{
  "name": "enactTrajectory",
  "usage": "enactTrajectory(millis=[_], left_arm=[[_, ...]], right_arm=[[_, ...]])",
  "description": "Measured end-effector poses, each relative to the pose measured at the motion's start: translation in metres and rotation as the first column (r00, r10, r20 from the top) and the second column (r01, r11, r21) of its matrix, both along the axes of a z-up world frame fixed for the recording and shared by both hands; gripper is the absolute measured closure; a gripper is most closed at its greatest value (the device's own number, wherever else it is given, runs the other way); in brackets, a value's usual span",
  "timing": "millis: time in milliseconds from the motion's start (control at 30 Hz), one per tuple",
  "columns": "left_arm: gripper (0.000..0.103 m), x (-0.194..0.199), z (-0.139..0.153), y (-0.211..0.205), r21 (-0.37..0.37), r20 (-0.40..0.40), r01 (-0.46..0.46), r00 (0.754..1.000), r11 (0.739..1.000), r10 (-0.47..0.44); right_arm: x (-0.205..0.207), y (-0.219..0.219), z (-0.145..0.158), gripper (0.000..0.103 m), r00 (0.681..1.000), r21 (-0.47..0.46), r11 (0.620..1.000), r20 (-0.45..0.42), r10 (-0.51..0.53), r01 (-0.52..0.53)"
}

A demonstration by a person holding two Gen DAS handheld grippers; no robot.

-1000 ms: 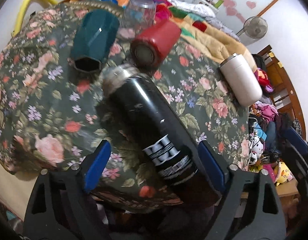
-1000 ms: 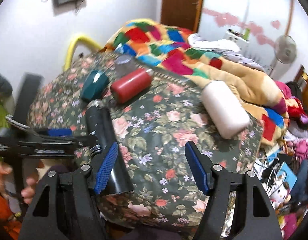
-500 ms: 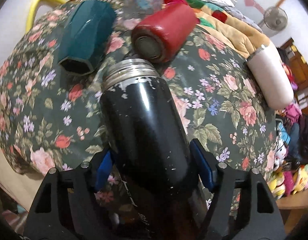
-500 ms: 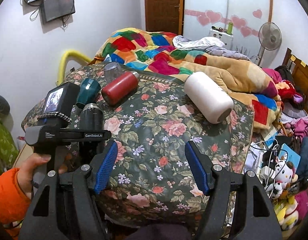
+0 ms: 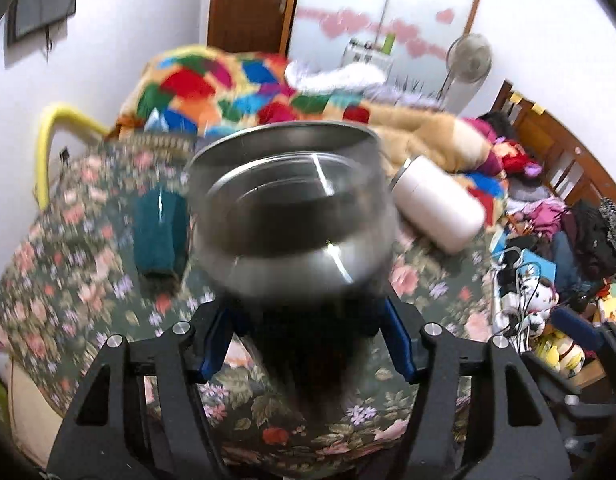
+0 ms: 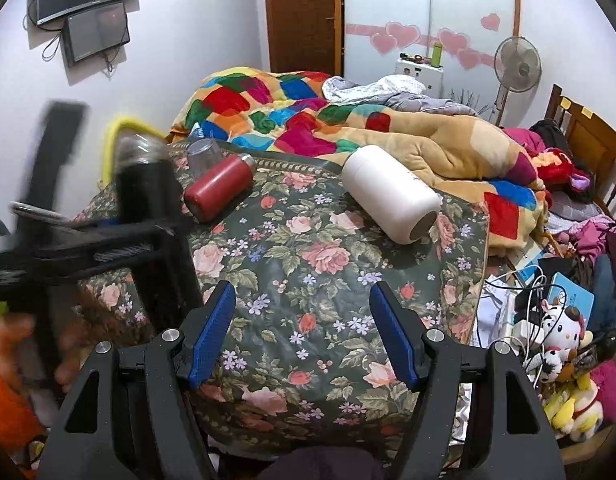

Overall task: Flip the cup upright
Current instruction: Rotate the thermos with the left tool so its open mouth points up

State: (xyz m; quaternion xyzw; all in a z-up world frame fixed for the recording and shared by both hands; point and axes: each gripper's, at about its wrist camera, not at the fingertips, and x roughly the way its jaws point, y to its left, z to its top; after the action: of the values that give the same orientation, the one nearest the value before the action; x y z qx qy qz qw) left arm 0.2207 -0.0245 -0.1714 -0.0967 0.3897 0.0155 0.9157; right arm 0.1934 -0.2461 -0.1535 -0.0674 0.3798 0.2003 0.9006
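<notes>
- Left wrist view: left gripper (image 5: 308,336) clamps black cup (image 5: 292,216) at its body, mouth tilting up at 12 o'clock.
- Right gripper (image 6: 304,332) wide, idle; white cup (image 6: 391,200) at 1 o'clock on bed (image 6: 308,280).

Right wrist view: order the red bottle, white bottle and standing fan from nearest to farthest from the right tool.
1. White bottle, lying right of centre on the floral cover.
2. Red bottle, lying left; close to the white one, hard to call.
3. Standing fan, far right wall.
</notes>
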Motion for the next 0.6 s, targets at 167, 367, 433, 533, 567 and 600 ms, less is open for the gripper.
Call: enactTrajectory(millis=[167, 367, 433, 533, 567, 600], left_arm=[[0.04, 0.007, 0.024, -0.006, 0.077, 0.079, -0.001, 0.997, 0.997, -0.005], [0.04, 0.031, 0.027, -0.003, 0.091, 0.073, 0.028, 0.997, 0.995, -0.034], [0.04, 0.037, 0.022, -0.005, 0.108, 0.058, 0.035, 0.997, 0.993, -0.042], [0.04, 0.04, 0.012, -0.007, 0.109, 0.031, 0.055, 0.998, 0.993, -0.059], [0.04, 0.04, 0.008, -0.009, 0.11, 0.02, 0.062, 0.998, 0.992, -0.064], [0.04, 0.041, 0.004, -0.01, 0.114, 0.008, 0.068, 0.998, 0.991, -0.069]], right_arm=[[0.001, -0.002, 0.003, 0.037, 1.0, 0.026, 1.0, 0.003, -0.012, 0.012], [0.004, -0.002, 0.005, 0.037, 1.0, 0.036, 0.999, -0.001, -0.022, 0.022], [0.004, -0.001, 0.005, 0.037, 1.0, 0.03, 0.999, 0.002, -0.023, 0.023], [0.004, 0.0, 0.003, 0.037, 1.0, 0.023, 0.999, 0.002, -0.025, 0.025], [0.005, 0.0, 0.003, 0.037, 1.0, 0.024, 0.999, -0.001, -0.025, 0.025], [0.005, 0.001, 0.002, 0.037, 1.0, 0.023, 0.999, -0.003, -0.027, 0.027]])
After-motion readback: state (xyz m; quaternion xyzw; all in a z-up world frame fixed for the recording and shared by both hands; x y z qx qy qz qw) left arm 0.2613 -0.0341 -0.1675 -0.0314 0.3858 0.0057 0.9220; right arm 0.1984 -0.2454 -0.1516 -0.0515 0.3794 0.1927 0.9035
